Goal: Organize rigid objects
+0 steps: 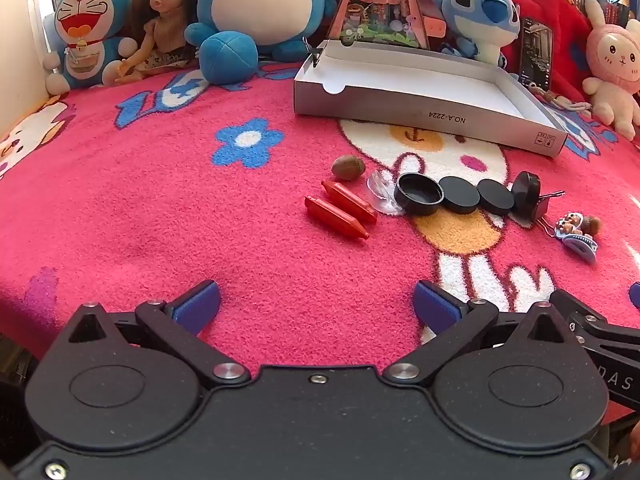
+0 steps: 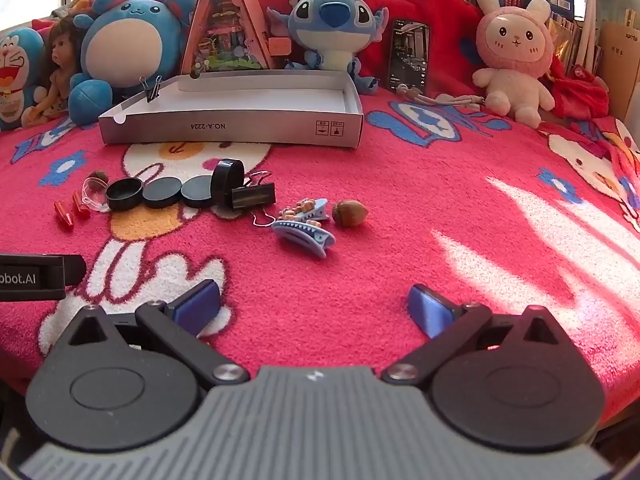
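Small rigid items lie in a row on the pink blanket. Two red crayon-like pieces (image 1: 340,208) (image 2: 70,210), a clear plastic piece (image 1: 380,192), several black round caps (image 1: 460,196) (image 2: 160,192), a black binder clip (image 2: 252,196), blue hair clips (image 2: 304,228) (image 1: 576,236) and brown acorns (image 1: 348,167) (image 2: 349,213). Behind them stands an open shallow white box (image 1: 432,116) (image 2: 232,128). My left gripper (image 1: 316,304) hovers open in front of the red pieces, nothing between its blue pads (image 1: 198,306). My right gripper (image 2: 314,306) is open too, short of the hair clips.
Plush toys (image 2: 332,28), a doll (image 1: 160,24), a triangular toy house (image 2: 228,24) and a phone (image 2: 410,54) line the back. A binder clip (image 2: 152,88) grips the box's left wall. A pink rabbit plush (image 2: 514,56) sits at the far right. Sunlight patches fall on the blanket's right.
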A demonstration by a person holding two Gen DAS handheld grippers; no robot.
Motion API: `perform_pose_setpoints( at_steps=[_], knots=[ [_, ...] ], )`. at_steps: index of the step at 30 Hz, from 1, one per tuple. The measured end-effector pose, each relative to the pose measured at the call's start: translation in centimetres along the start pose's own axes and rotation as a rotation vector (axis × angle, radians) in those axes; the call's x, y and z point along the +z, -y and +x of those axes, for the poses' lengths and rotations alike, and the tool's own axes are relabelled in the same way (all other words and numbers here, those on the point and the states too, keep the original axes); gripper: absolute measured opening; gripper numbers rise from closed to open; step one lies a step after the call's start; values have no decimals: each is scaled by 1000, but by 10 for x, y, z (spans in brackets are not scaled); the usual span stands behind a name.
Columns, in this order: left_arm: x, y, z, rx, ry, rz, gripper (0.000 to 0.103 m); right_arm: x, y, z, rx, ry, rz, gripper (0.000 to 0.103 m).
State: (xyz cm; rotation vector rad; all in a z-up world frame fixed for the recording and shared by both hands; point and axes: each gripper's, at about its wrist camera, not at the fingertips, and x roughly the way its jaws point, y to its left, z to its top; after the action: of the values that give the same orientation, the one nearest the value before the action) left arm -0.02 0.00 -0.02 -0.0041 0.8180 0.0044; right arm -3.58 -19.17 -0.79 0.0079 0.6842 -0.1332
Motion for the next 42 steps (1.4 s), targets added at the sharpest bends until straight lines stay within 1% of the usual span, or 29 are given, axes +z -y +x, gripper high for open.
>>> perform_pose_setpoints(
  at_steps=[42],
  knots=[
    [0, 0, 0, 3, -10, -4, 103, -1, -1, -1, 0, -1, 1, 103]
  ],
)
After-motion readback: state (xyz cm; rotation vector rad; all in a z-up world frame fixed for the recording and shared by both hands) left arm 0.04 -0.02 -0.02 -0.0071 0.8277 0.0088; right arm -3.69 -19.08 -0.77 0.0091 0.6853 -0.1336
